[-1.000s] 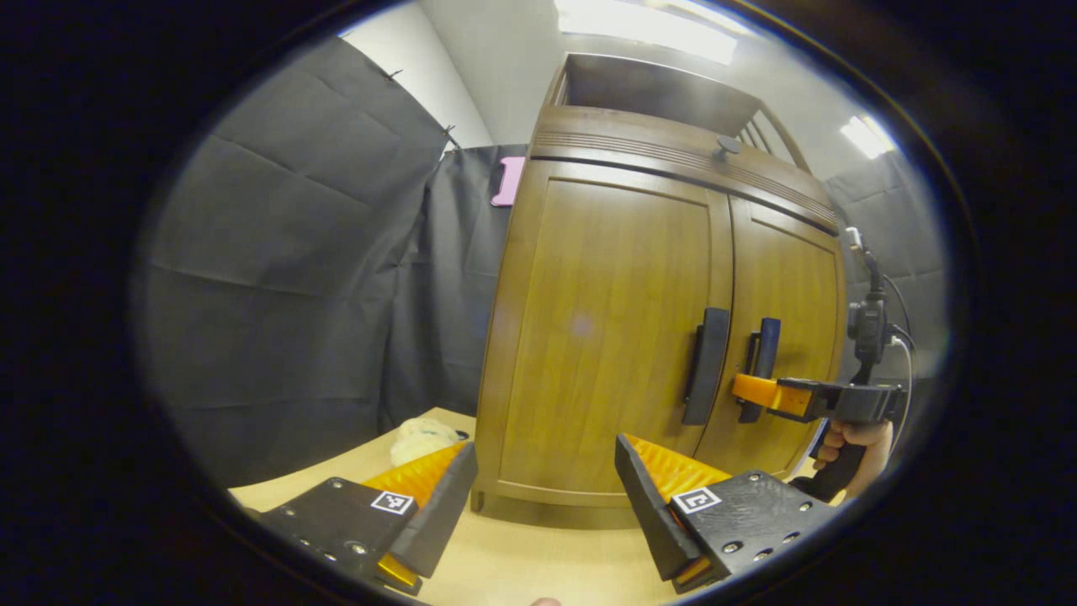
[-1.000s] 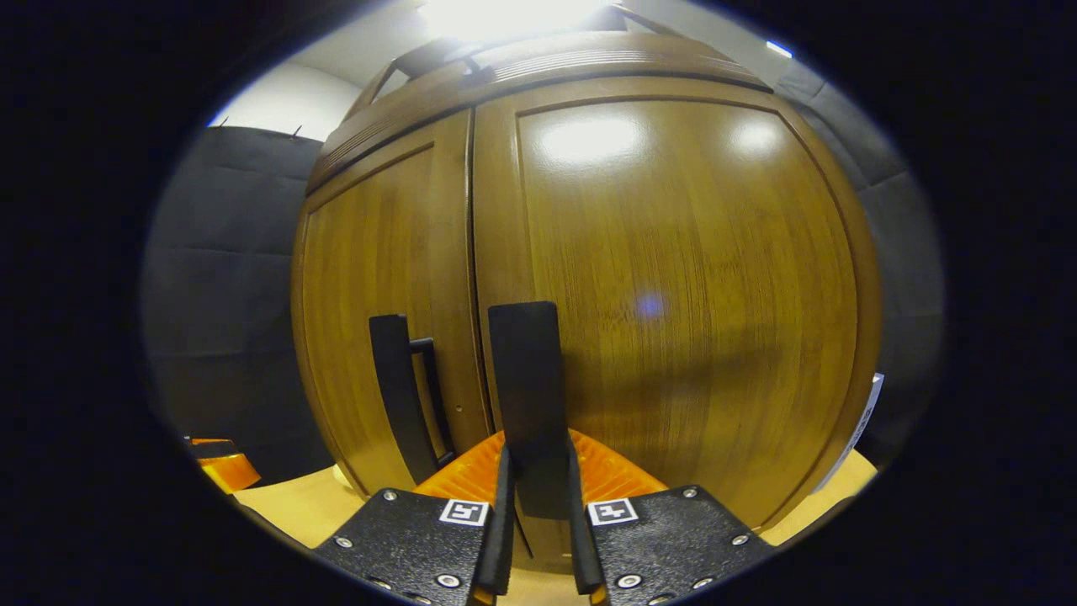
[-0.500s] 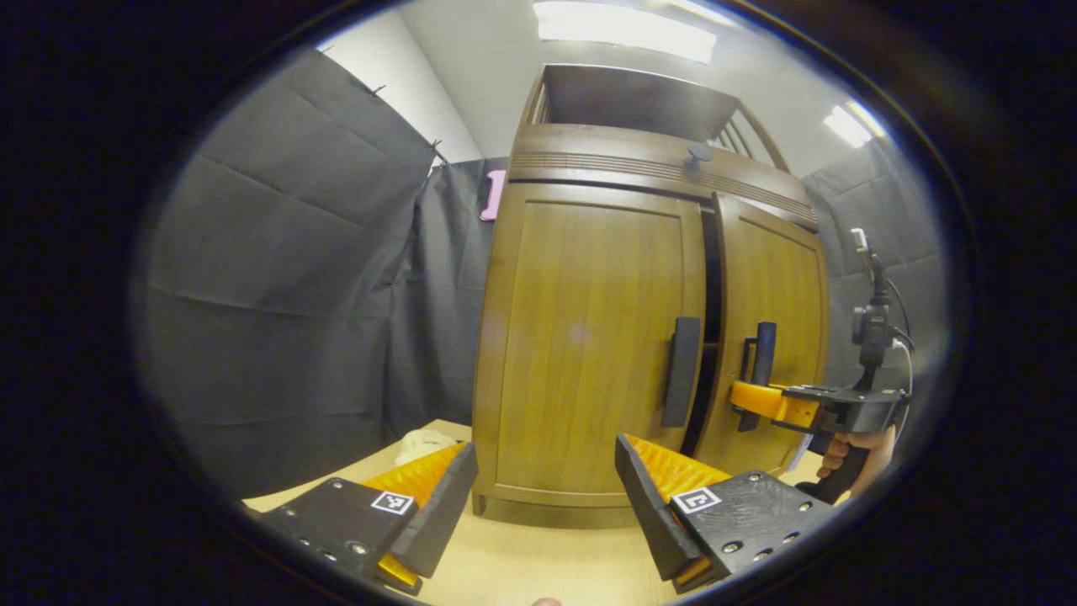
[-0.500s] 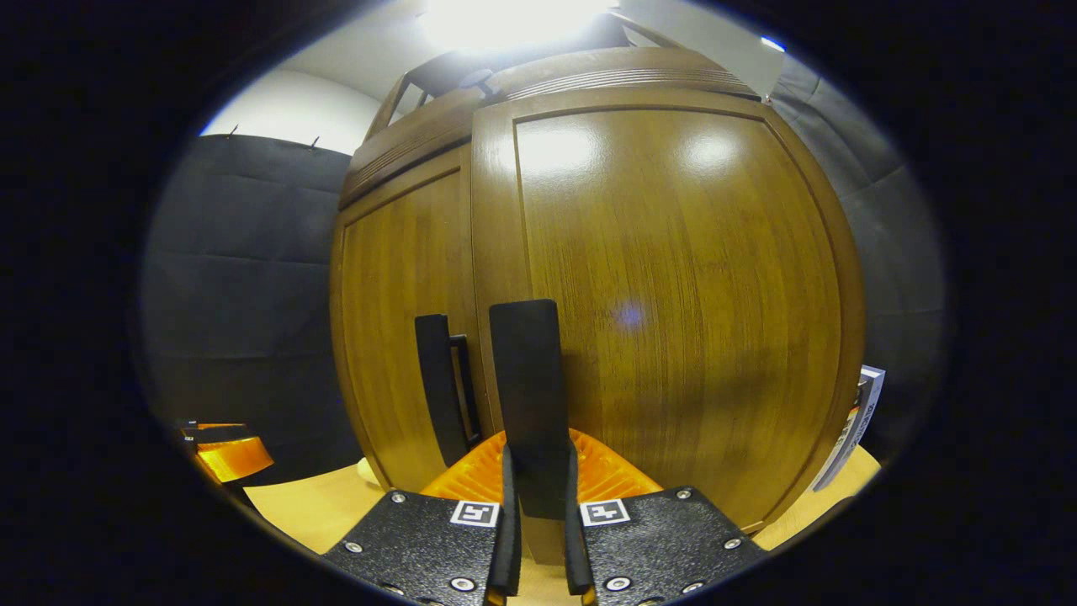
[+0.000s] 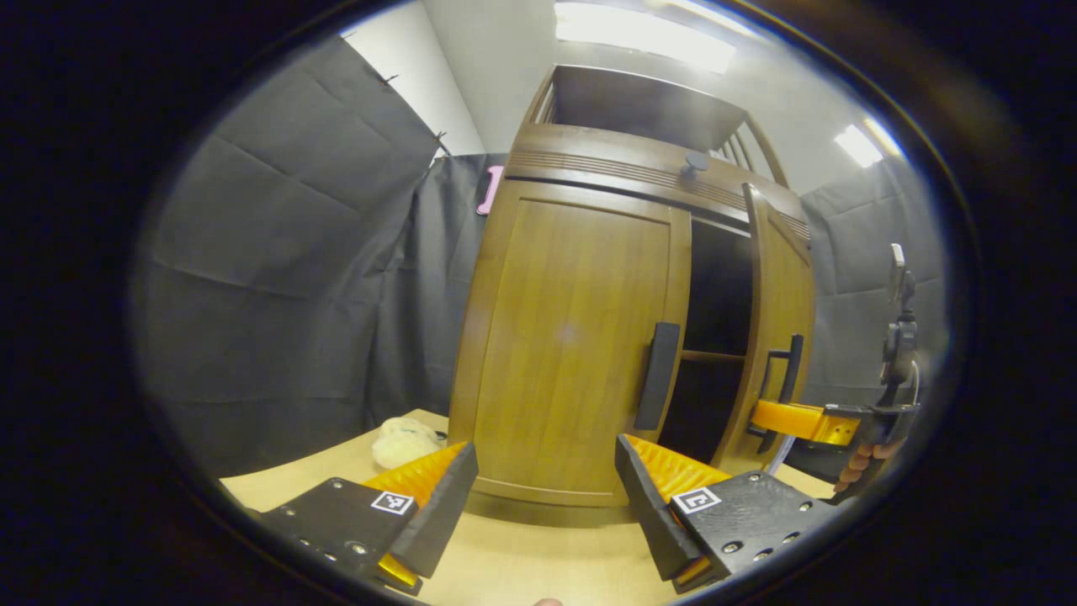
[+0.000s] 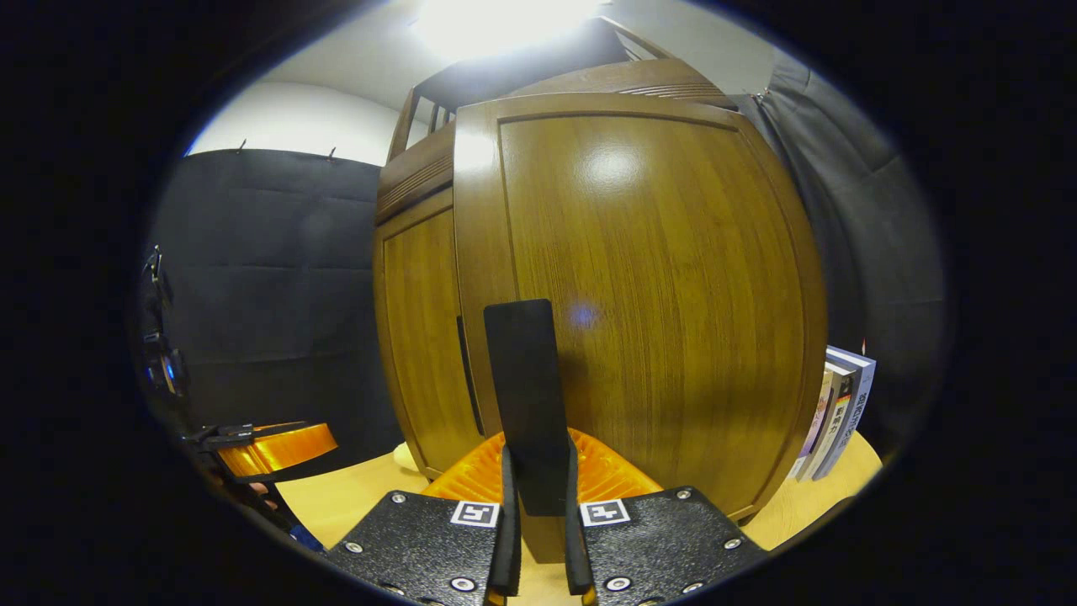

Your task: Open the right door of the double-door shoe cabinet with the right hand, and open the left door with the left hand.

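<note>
A recording booth, not a home: black cloth walls (image 5: 278, 278), ceiling lights (image 5: 639, 29), and a wooden cabinet (image 5: 572, 337) standing on a tabletop (image 5: 522, 564).

1. the left gripper (image 5: 538, 497) hangs low with its two fingers spread wide apart, gripping nothing.
2. the right gripper (image 6: 538, 505) has both fingers pressed against the right door handle (image 6: 526, 396), clamped on it.
3. in the left gripper view, a hand (image 5: 860, 463) grips the right gripper's handle from below.
</note>
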